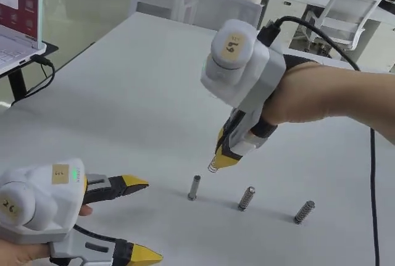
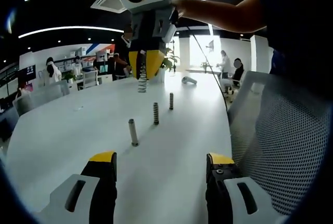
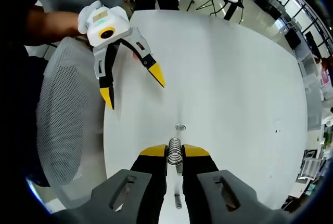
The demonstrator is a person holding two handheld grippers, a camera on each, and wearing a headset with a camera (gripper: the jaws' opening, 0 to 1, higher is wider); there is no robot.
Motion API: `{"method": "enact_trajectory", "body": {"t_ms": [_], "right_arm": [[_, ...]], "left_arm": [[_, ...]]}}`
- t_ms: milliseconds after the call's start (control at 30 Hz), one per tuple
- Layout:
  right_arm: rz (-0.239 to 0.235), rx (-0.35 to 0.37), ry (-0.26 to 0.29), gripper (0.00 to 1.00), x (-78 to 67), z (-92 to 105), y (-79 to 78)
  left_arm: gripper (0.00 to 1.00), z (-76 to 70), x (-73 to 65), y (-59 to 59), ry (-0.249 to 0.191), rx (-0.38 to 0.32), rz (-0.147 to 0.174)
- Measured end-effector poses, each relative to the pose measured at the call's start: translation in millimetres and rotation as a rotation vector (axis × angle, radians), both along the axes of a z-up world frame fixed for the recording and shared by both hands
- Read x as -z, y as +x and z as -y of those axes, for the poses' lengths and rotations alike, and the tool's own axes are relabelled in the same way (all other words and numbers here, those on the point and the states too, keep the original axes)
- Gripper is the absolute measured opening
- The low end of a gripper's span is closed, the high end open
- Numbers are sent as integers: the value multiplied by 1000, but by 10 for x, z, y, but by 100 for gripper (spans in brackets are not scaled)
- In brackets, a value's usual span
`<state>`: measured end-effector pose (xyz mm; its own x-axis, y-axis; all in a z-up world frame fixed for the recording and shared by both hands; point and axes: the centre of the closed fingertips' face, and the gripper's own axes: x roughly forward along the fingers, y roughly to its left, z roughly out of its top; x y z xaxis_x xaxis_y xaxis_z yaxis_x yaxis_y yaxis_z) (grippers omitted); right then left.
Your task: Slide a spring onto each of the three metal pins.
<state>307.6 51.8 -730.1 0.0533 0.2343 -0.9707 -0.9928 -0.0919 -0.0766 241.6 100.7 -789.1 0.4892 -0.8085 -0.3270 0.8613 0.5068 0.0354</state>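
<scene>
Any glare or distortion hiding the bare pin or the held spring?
Head view: soft even light, bare pin sharp, faint shadow. Left gripper view: window glare washes the far table, fisheye curves its edge. Right gripper view: spring crisp between the jaws.

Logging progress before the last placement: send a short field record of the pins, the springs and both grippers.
bare pin: upright, no spring on it
middle pin: spring on
end pin: spring on
held spring: between the right gripper tips, hanging above and close to the bare pin
left gripper: open, empty
left to do: one pin
</scene>
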Motion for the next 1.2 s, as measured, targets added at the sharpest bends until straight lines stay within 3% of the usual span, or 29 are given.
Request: {"method": "enact_trajectory", "body": {"t_ms": [367,600,1000,1200], "right_arm": [[-33,-12,-26,7,225,-123,132],[-53,-15,-44,7,327,-135,135],[-68,-22,-60,7,374,-156,51],[-71,-22,-74,7,426,-155,113]], "left_arm": [[66,-21,-9,-8,17,-18,-12],[67,-72,-10,2,20,-33,-19],[66,-78,-11,13,18,-31,-22],[65,-95,-18,19,17,-30,-22]]}}
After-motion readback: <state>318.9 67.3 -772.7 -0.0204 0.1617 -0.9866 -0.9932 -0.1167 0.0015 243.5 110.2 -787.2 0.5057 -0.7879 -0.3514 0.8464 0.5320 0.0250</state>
